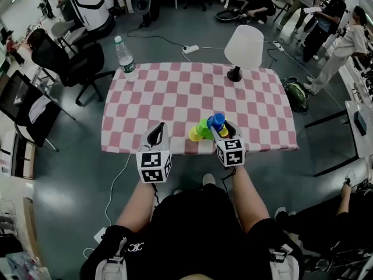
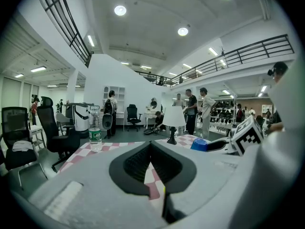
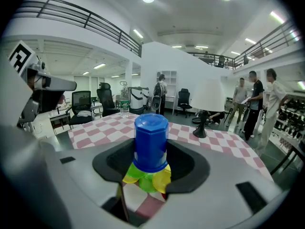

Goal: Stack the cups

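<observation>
1. Cups sit bunched at the tips of the right gripper [image 1: 221,126], near the front edge of the checked table [image 1: 175,92].
2. This gripper's jaws stand partly apart and clamp a blue cup [image 3: 151,140], which is held upside down between the pads with its closed base on top.
3. Just beneath those tips, under the blue cup, a green cup [image 3: 145,182] and a yellow cup [image 3: 163,178] lie on the cloth, touching each other. The blue cup's rim overlaps them in the right gripper view. Whether it rests on them I cannot tell.
4. The left gripper [image 2: 151,144] has its jaws closed tip to tip with nothing between them. Only checked cloth shows through the hollow behind the tips.
5. The left gripper is over the table's front edge, to the left of the right gripper. The cup cluster lies between the two, much nearer the right one.
6. A water bottle [image 1: 126,58] stands well ahead of the left gripper and a little to its left.
7. A white lamp [image 1: 243,46] stands well ahead of the right gripper, at the table's far edge.
</observation>
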`<state>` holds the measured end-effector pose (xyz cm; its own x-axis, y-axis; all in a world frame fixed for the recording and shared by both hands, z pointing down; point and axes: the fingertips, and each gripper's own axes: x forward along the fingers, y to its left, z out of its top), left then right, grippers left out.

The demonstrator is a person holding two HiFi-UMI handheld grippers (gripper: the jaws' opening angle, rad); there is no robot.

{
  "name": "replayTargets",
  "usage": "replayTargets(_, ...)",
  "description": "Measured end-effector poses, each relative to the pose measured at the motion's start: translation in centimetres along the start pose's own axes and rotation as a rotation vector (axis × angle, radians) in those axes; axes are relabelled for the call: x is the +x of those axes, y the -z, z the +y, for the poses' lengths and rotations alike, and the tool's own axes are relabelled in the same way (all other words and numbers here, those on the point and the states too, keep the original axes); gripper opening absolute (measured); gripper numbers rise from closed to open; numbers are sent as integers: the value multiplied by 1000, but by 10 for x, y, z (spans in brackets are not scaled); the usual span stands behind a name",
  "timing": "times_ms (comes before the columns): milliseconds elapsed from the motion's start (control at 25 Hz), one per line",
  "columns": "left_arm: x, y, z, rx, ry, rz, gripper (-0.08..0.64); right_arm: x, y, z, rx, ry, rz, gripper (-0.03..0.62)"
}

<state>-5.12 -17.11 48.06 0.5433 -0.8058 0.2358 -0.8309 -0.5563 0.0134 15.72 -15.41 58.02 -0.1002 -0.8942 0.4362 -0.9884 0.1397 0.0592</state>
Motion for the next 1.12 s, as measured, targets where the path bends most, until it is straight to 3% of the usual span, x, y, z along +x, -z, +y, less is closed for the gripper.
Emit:
replayTargets(600,4,-3,3,-2,10,-7,15,1,-10,5,-25,6,-42,236)
replayTargets(880,18,-8,-14,6,57,-20,15,-27,-50,4,-35,24,-209,242)
replayTargets(1120,24,-21,-34,17,106,-44,15,-72,-98,-20,26,116,-398,238)
